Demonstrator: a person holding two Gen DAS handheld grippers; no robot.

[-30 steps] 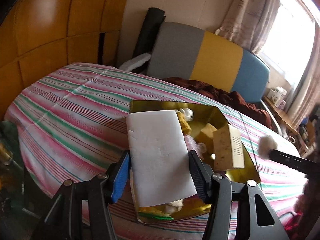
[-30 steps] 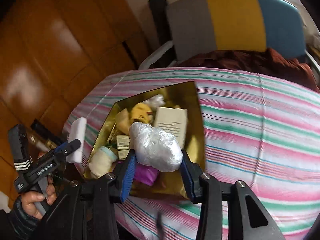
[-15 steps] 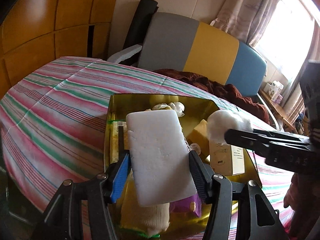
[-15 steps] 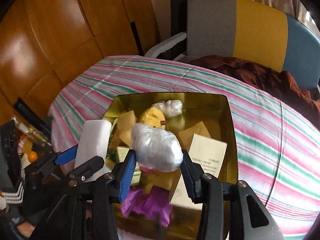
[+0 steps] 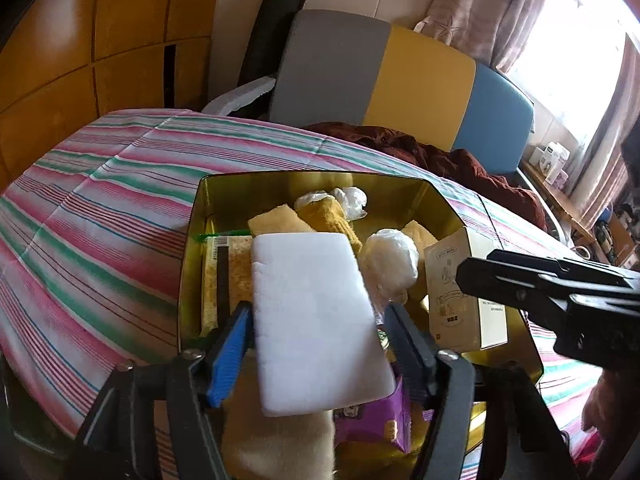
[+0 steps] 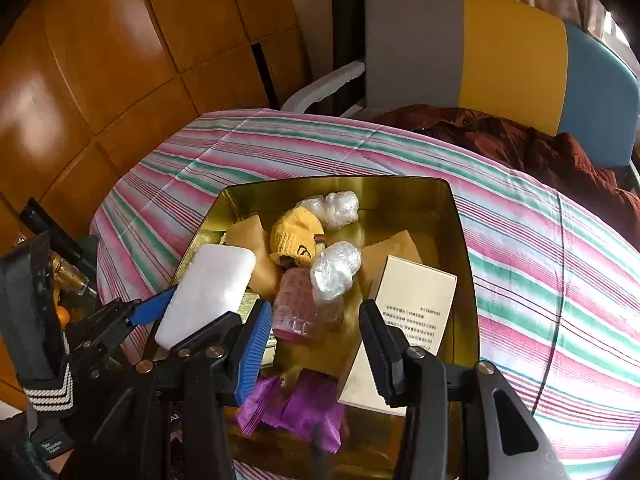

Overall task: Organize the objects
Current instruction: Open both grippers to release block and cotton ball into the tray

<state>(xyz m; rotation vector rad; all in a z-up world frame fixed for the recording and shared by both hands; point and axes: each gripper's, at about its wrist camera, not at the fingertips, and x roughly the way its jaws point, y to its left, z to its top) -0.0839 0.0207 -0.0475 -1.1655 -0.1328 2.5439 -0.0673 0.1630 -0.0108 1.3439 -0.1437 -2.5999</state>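
A gold tin [image 5: 312, 176] sits on the striped cloth, holding several things. My left gripper [image 5: 318, 340] hangs over its near left corner. Its jaws are opening, and a white foam block [image 5: 316, 320] lies loose between them, with a gap at the right pad. The right wrist view shows the same block [image 6: 212, 280] tilted over the tin's left rim [image 6: 200, 236]. My right gripper [image 6: 316, 344] stands open and empty above the tin. A plastic-wrapped ball [image 6: 336, 268] rests ahead of it on a pink bottle [image 6: 296, 304].
Also in the tin are a cream box [image 6: 412, 304], a yellow sock [image 6: 298, 232], a second wrapped ball [image 6: 332, 208] and a purple packet [image 6: 304, 404]. A grey, yellow and blue chair [image 5: 400, 76] with brown cloth [image 5: 440, 156] stands behind the table. Wood panels [image 6: 120, 60] lie to the left.
The right gripper has let go of the wrapped ball, which now lies in the tin. The left gripper moved over the tin with the foam block and its jaws widened.
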